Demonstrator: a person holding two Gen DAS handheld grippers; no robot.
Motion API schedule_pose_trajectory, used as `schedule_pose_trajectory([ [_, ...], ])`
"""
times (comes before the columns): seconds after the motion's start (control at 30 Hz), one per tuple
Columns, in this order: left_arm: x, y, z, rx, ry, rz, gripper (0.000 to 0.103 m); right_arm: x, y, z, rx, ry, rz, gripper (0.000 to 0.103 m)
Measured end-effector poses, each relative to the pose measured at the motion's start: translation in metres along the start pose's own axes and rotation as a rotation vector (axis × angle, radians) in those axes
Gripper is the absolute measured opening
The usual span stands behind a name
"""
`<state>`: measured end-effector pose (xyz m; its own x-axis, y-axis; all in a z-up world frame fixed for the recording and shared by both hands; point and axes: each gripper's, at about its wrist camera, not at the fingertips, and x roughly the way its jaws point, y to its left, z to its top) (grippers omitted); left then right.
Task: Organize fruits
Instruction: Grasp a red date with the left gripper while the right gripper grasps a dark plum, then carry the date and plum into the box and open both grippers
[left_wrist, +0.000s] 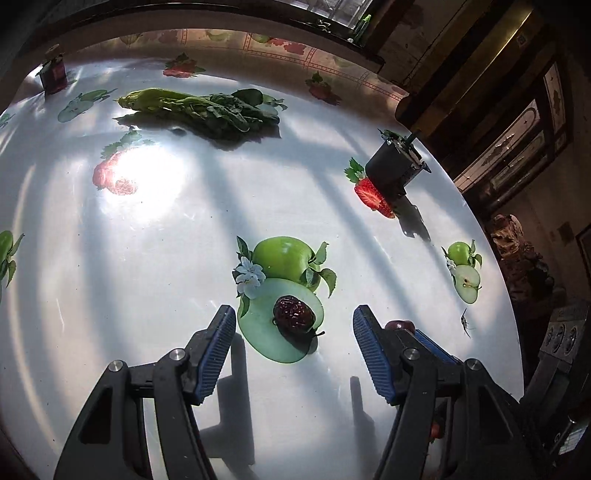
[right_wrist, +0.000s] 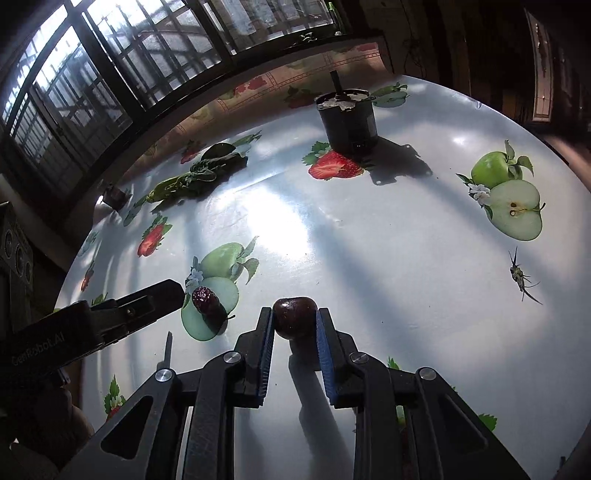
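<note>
Smooth dark fruit (right_wrist: 294, 317) pinched in right gripper (right_wrist: 294, 322), just above tabletop (right_wrist: 369, 266). Wrinkly red date (left_wrist: 293, 312) lies on tabletop between spread fingers of left gripper (left_wrist: 293, 332). Left gripper reads "GenRobot.AI".

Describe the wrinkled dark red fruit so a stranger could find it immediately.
On the round white tablecloth, find the printed green apple near the middle. The wrinkled date lies on its printed half-slice; unlike the smooth round fruit nearby, it is shrivelled and oblong.
</note>
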<state>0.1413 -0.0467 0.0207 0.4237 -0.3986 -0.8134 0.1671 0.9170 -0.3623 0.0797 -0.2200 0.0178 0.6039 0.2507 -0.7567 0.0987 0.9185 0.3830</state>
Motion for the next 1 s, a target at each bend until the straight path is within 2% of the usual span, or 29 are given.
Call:
schedule_pose_trajectory([
  [0.03,0.006,-0.003,0.0,0.011,0.012,0.001,0.055,-0.001,-0.002,0.001,0.003,-0.004,-0.004,0.024],
  [0.1,0.01,-0.012,-0.001,0.062,-0.012,0.04,0.053,-0.002,-0.005,0.003,0.002,-0.012,-0.012,0.024],
  [0.13,0.011,-0.016,-0.001,0.081,-0.016,0.051,0.046,-0.003,-0.007,0.005,0.006,-0.016,-0.012,0.024],
  [0.17,0.013,-0.019,-0.002,0.095,-0.014,0.064,0.025,-0.004,-0.009,0.005,0.013,-0.018,-0.009,0.024],
  [0.4,0.007,-0.019,-0.01,0.092,-0.024,0.086,0.025,-0.005,-0.018,0.009,0.054,-0.019,-0.005,0.024],
  [0.6,-0.028,-0.01,-0.028,0.075,-0.052,0.072,0.025,-0.009,-0.018,0.01,0.048,-0.031,0.003,0.024],
  [0.83,-0.115,0.025,-0.071,0.038,-0.143,0.076,0.025,-0.017,-0.002,0.005,-0.003,-0.063,0.023,0.024],
  [1.0,-0.196,0.092,-0.118,-0.1,-0.248,0.118,0.025,-0.022,0.026,-0.006,-0.081,-0.078,0.039,0.024],
])
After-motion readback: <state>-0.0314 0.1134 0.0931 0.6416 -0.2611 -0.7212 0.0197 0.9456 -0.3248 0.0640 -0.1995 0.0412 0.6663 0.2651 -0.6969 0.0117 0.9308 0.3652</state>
